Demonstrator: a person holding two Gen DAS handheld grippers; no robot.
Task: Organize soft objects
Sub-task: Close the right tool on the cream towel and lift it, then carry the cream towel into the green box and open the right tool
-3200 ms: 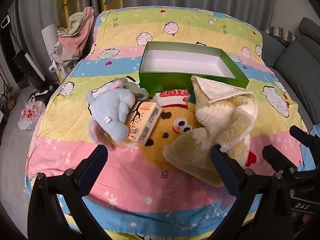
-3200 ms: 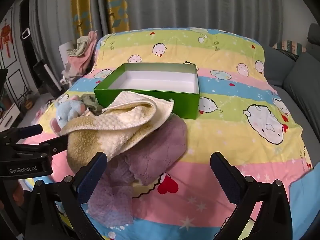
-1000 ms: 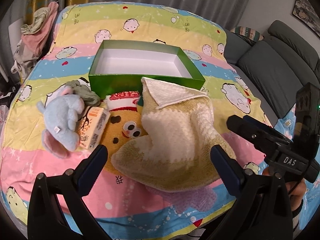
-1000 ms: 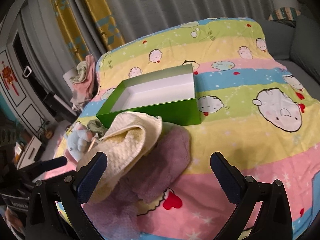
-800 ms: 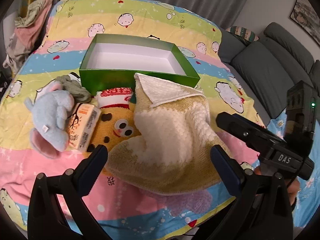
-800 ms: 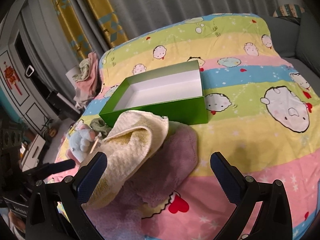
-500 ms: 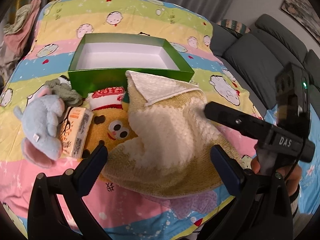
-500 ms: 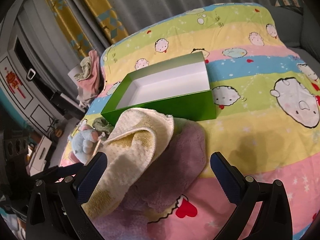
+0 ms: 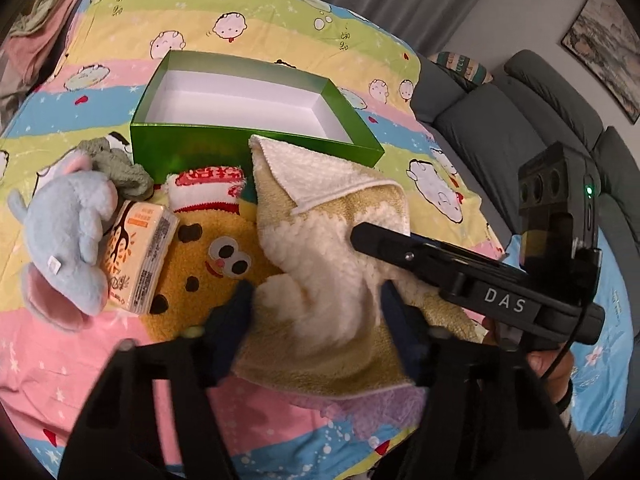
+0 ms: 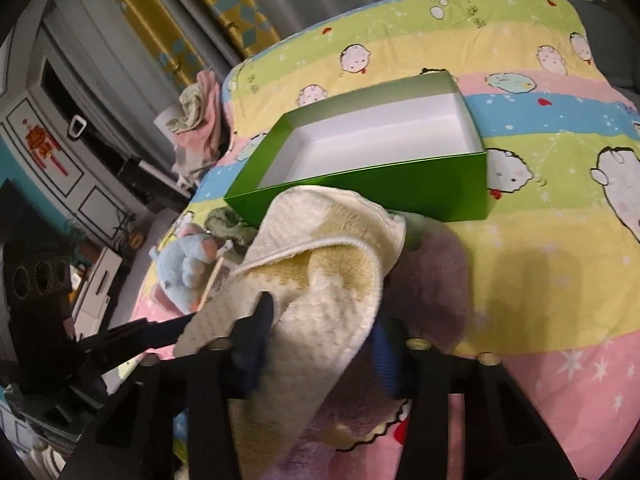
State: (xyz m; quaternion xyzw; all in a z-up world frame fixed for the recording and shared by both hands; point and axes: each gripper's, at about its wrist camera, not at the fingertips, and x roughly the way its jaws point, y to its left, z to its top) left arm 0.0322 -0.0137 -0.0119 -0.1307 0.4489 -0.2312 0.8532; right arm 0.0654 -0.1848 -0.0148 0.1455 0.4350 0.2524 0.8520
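A cream and yellow towel (image 9: 336, 240) lies crumpled on the bed in front of an empty green box (image 9: 248, 96). My left gripper (image 9: 316, 300) has closed its jaws on a fold of the towel. My right gripper (image 10: 324, 328) has also closed on the towel (image 10: 320, 280) from the other side, and its body shows in the left wrist view (image 9: 480, 280). Under the towel lie a brown plush with googly eyes (image 9: 212, 256) and a purple towel (image 10: 432, 280).
A blue plush elephant (image 9: 68, 232), an orange tissue pack (image 9: 140, 256), a grey-green cloth (image 9: 120, 164) and a red-white sock (image 9: 208, 184) lie left of the towel. A grey sofa (image 9: 520, 132) stands right of the bed. Clothes (image 10: 200, 120) pile at the far left.
Both grippers moved in onto the towel and their jaws narrowed from wide open to pinching it. The towel bunched up between them.
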